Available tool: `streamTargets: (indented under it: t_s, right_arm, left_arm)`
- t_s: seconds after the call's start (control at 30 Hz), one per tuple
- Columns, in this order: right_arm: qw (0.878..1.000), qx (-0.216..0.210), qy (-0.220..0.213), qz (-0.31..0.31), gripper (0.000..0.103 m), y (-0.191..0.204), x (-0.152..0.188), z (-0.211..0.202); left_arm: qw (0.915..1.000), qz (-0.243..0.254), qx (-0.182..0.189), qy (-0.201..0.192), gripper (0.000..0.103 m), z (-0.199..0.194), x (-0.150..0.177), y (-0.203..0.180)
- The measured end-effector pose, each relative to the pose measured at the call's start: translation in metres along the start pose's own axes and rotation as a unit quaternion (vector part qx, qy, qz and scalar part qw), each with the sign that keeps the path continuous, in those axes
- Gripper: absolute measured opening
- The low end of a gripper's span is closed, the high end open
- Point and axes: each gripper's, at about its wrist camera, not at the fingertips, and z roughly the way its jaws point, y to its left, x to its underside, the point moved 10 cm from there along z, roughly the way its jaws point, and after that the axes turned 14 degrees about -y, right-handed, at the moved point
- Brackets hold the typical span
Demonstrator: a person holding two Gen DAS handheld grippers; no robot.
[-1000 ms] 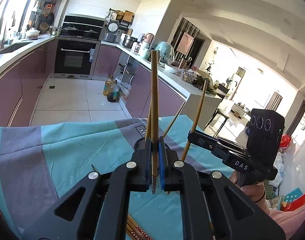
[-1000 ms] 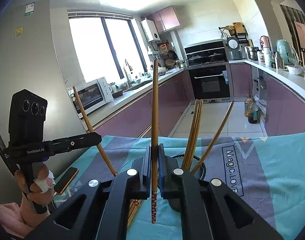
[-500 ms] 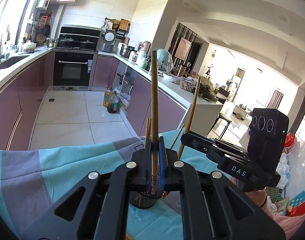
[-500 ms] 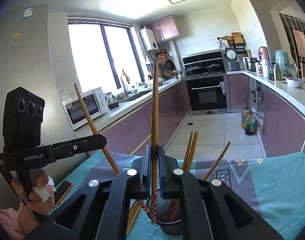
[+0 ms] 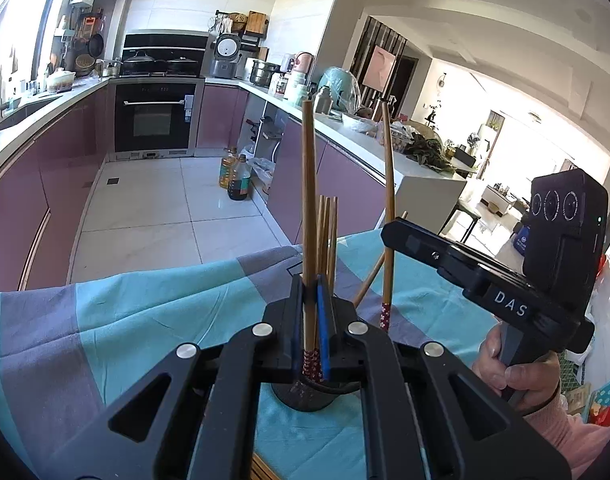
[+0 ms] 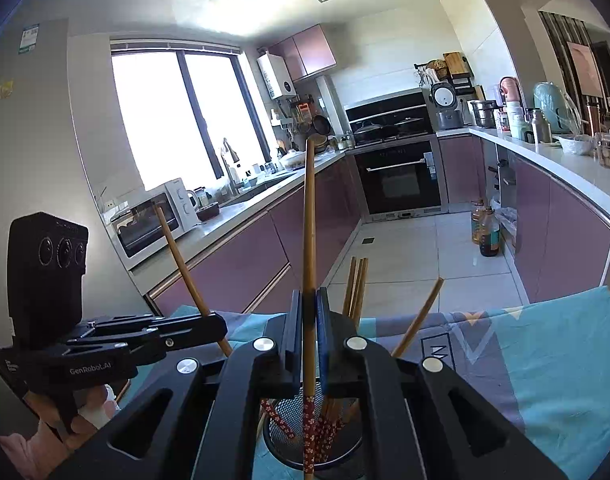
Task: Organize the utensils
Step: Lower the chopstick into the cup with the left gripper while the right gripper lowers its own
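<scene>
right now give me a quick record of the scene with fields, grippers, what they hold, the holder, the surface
left gripper: shut on a chopstick, upright, patterned end at the holder's mouth
right gripper: shut on a second chopstick, patterned end inside the holder
holder: black mesh chopstick holder, several chopsticks already standing in it
surface: teal and grey tablecloth
loose items: more chopsticks lying on the cloth at the frame's bottom edge
setting: kitchen, purple cabinets

"DAS" in white on right gripper (image 5: 390, 236) body; "GenRobot.AI" on left gripper (image 6: 221, 326) body; cloth (image 6: 545, 360) lettering cut off.
</scene>
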Motion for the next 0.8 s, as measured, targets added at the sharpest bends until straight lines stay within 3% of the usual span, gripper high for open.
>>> streamTargets:
  t_s: [0.23,0.6,0.8]
  right_arm:
    - [1.000,-0.001,-0.014,-0.004,0.006,0.005,-0.010,0.000]
    - [0.997,0.014,0.080,-0.008,0.006,-0.008,0.043,0.013]
    - [0.994,0.027,0.110,0.000,0.007,-0.019,0.066,0.017]
  left_arm:
    - [0.9998,0.009,-0.004,0.014,0.007,0.010,0.006,0.003]
    - [0.9980,0.028,-0.005,0.056,0.007,0.025,0.024,0.005]
    - [0.9967,0.029,-0.007,0.076,0.008,0.036,0.032,0.007]
